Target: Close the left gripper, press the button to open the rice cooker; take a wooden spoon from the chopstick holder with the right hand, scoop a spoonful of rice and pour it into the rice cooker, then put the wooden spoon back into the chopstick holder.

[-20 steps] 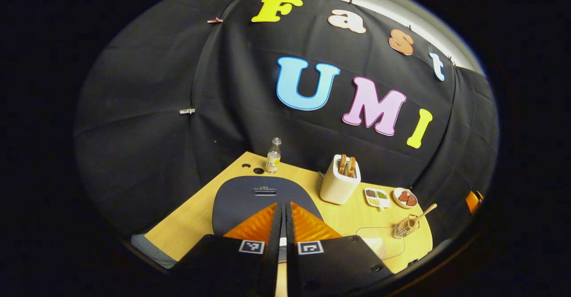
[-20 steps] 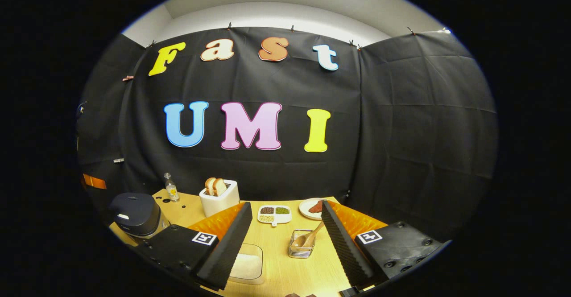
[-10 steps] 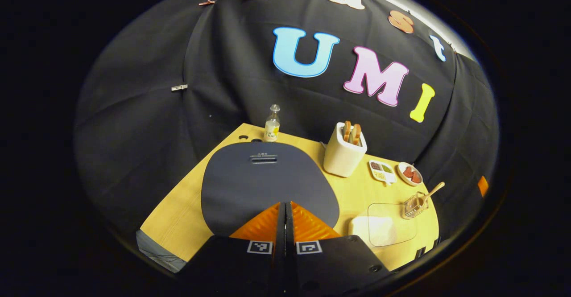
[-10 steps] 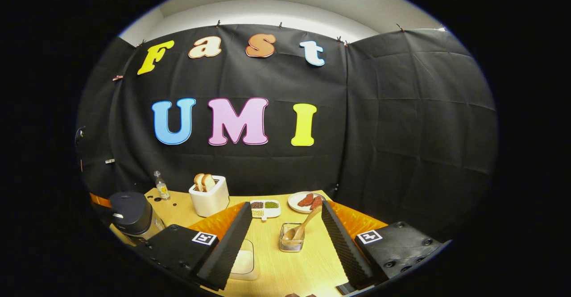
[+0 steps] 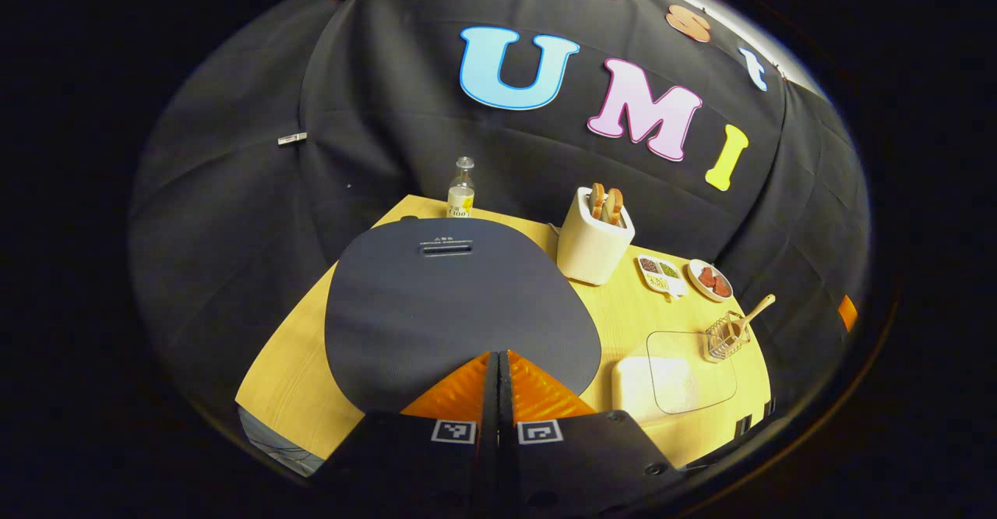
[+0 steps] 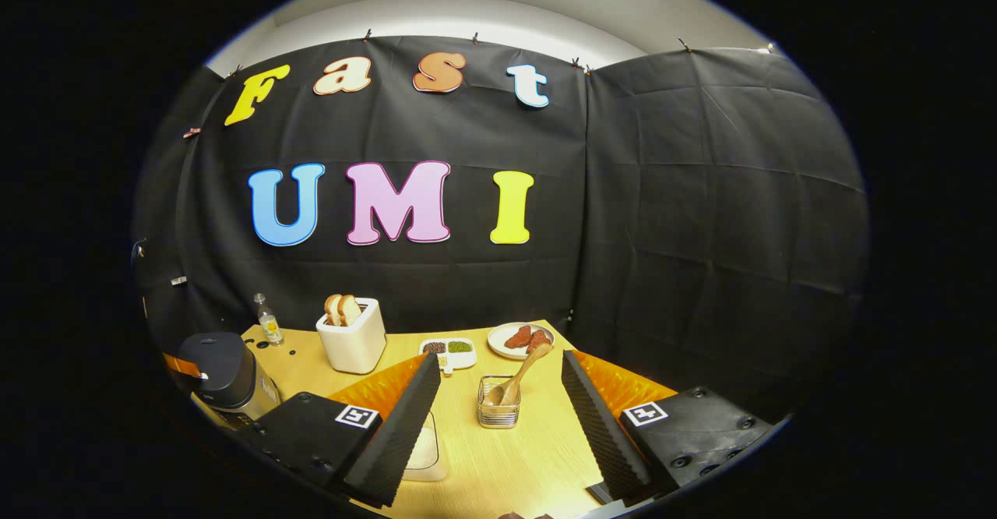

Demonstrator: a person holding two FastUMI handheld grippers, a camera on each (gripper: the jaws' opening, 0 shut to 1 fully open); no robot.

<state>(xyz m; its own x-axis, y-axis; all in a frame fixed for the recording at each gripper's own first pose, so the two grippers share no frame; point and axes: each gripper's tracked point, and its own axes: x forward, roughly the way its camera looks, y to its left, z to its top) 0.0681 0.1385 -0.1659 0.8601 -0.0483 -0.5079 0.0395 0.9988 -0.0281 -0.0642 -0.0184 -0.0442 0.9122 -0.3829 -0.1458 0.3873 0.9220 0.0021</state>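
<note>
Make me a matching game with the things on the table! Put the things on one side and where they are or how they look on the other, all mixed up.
Things:
1. long-handled wooden spoon
2. two brown bread slices
3. dark round rice cooker
4. left gripper

Places or states:
A. jaws shut
B. lid down
C. leaning in the wire chopstick holder
D. standing in the white toaster

Pairs: 1-C, 2-D, 3-B, 4-A
</note>
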